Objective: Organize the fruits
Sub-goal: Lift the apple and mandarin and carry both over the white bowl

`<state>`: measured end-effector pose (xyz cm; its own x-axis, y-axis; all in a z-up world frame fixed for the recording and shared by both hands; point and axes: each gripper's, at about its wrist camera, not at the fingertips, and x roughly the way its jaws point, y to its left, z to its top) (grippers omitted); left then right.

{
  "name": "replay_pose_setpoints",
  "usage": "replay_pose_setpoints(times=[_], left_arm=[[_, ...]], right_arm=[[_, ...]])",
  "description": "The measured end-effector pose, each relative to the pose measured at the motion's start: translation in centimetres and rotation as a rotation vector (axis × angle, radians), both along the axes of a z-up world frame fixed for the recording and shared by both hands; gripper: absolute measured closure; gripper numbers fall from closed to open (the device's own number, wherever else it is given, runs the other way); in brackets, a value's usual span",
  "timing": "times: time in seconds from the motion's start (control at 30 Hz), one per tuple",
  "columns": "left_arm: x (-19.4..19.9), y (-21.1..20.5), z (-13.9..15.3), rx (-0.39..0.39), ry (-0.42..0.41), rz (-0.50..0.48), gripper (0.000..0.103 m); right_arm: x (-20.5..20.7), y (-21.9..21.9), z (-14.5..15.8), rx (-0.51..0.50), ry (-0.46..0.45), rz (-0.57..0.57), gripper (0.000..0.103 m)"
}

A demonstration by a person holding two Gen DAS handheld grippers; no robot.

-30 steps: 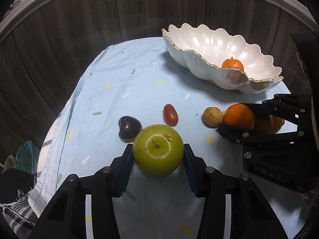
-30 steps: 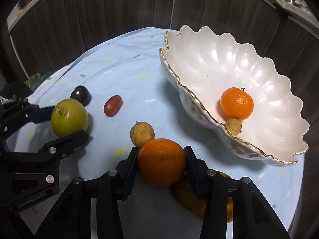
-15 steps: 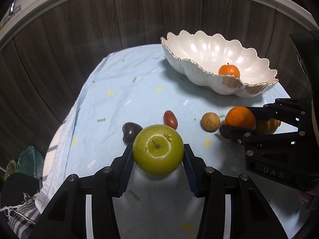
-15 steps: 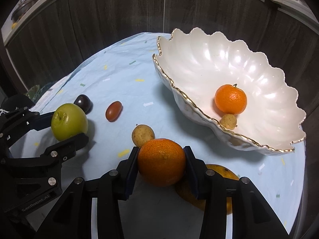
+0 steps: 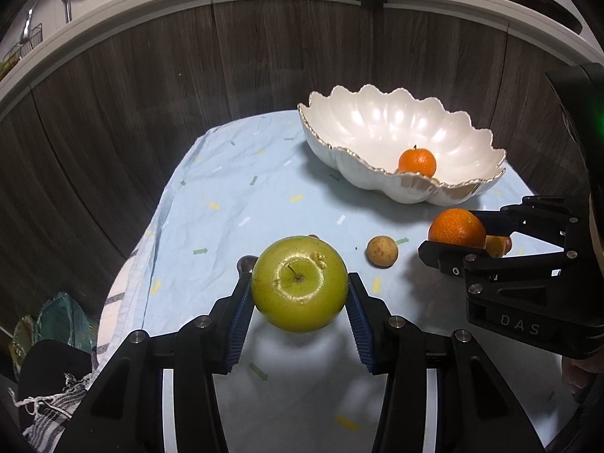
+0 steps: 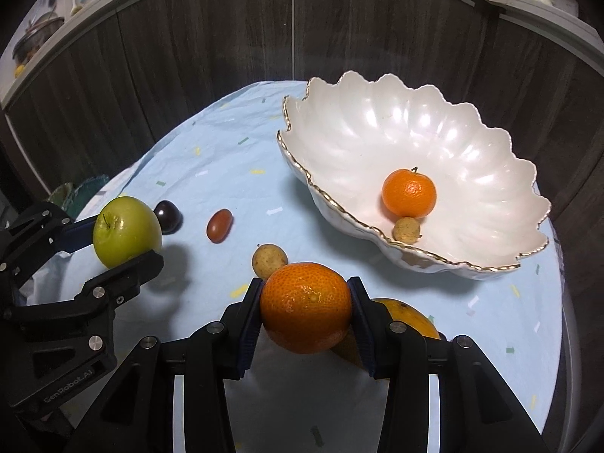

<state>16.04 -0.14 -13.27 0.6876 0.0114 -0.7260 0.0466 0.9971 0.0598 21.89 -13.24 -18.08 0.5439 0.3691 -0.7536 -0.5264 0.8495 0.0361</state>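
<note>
My left gripper (image 5: 300, 294) is shut on a green apple (image 5: 299, 283), held above the blue cloth (image 5: 234, 204); the right wrist view shows that apple (image 6: 126, 231) at the left. My right gripper (image 6: 305, 311) is shut on an orange (image 6: 305, 306), also lifted; the left wrist view has this orange (image 5: 456, 228) at the right. A white scalloped bowl (image 6: 472, 139) with a gold rim holds a small orange (image 6: 409, 191) and a small tan fruit (image 6: 406, 229). On the cloth lie a tan round fruit (image 6: 268, 259), a red oval fruit (image 6: 219, 225) and a dark plum (image 6: 168, 214).
A yellow-orange fruit (image 6: 409, 317) lies on the cloth under my right gripper, partly hidden by its finger. Dark wood panels (image 5: 151, 105) curve behind the round table. A teal object (image 5: 56, 321) and striped fabric (image 5: 45, 415) sit beyond the table's left edge.
Both grippers have risen with their fruit; the apple and the orange now hang higher above the cloth, and the bowl and loose fruits appear lower and farther in both views.
</note>
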Motion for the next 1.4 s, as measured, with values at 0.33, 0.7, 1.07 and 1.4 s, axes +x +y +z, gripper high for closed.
replay_pose_setpoints(times=[0.33, 0.7, 1.07, 1.4], left_arm=[[-0.3, -0.4, 2.4, -0.013, -0.042, -0.008, 0.056], [0.5, -1.5, 5.7, -0.028, -0.095, -0.013, 0.056], [2.2, -2.8, 8.1, -0.042, -0.129, -0.026, 0.056], [4.1, -4.0, 10.0, -0.038, -0.163, -0.051, 0.056]], right_arm=[[-1.1, -1.5, 2.3, 0.034, -0.029, -0.052, 0.059], [-1.4, -3.5, 5.2, 0.085, -0.074, -0.116, 0.059], [-1.3, -5.1, 7.7, 0.11, -0.136, -0.163, 0.059], [-0.6, -6.3, 9.2, 0.133, -0.166, -0.206, 0.059]])
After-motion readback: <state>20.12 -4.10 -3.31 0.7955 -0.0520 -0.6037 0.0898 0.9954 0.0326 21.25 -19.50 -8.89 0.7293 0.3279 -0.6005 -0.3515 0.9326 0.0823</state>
